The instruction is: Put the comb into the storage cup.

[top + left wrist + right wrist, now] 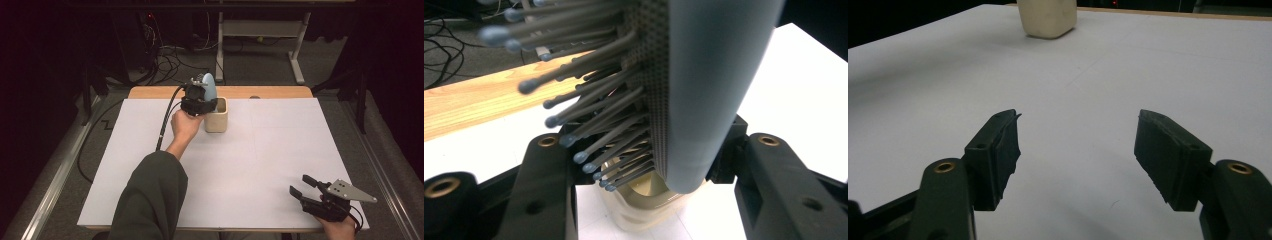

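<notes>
The left tongs (199,100) sit toward 11 o'clock on the tabletop (280,150), raised just above the rim of a cream cup (216,116) and closed on a hairbrush (208,86). In the left gripper view the two black jaws press in on the brush's lower part from either side, and the cup's mouth (649,192) lies directly beneath the brush's lower end; whether that end touches the cup cannot be told. The hairbrush (709,85) stands close to upright, its head uppermost. It has a smooth, rounded blue-grey back, a dotted cushion pad, and long grey bristles tipped with small blue-grey balls, which fan out away from the back. The cup has straight sides and rounded corners and stands near the far edge of the white sheet, just short of the bare wooden strip (270,92) along the tabletop's back edge. The left hand (184,125) and a dark green sleeve (150,200) reach in from 6 o'clock.

The right tongs (302,186) rest low at about 4 o'clock, near the front right corner, held by the right hand (340,227). Their jaws stand wide apart with nothing between them, as the right gripper view (1078,150) shows, and they point toward the cup (1048,19), well away across the sheet. Between the two tongs the white surface lies bare, a broad open stretch from the middle to the right edge. Beyond the tabletop, at 12 o'clock, cables (170,60) lie on a grey floor beside a white desk frame (260,30).
</notes>
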`<state>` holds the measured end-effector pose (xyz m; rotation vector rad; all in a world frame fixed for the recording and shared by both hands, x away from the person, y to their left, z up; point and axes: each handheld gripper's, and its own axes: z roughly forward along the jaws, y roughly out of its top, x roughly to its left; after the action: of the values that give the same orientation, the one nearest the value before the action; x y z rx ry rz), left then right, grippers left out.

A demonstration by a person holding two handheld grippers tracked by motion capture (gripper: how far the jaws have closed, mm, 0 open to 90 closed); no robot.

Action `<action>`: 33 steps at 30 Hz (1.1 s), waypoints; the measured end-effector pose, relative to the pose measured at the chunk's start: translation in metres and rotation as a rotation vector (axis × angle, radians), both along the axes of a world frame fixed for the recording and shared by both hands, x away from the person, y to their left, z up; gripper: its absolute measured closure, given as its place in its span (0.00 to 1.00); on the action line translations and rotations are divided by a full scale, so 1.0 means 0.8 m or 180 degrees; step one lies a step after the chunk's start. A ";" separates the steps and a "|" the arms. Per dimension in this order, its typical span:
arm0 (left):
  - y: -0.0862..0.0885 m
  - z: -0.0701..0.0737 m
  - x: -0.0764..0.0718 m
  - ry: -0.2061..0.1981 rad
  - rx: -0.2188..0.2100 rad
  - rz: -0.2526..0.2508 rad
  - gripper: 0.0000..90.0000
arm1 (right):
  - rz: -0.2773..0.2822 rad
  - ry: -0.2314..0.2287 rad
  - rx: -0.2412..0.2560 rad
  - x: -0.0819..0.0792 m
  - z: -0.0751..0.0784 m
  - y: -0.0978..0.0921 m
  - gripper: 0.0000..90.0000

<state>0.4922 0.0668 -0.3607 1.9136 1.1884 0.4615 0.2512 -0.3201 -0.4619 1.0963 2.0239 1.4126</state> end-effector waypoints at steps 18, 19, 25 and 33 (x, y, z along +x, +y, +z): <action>-0.003 -0.007 -0.001 0.0019 0.0017 -0.0020 0.57 | -0.0004 -0.0018 0.0014 -0.001 0.000 0.000 0.39; -0.003 -0.007 -0.001 0.0018 0.0016 -0.0023 0.57 | -0.0003 -0.0019 0.0008 -0.001 0.000 0.000 0.39; -0.002 -0.006 -0.001 0.0024 0.0022 -0.0016 0.56 | -0.0004 -0.0017 0.0011 -0.001 0.000 0.000 0.39; 0.001 -0.003 -0.003 -0.0049 0.0145 0.0010 0.49 | -0.0003 -0.0024 0.0026 -0.001 0.001 0.000 0.39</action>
<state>0.4896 0.0673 -0.3628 1.9436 1.1804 0.5080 0.2504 -0.3205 -0.4612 1.0935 2.0137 1.4236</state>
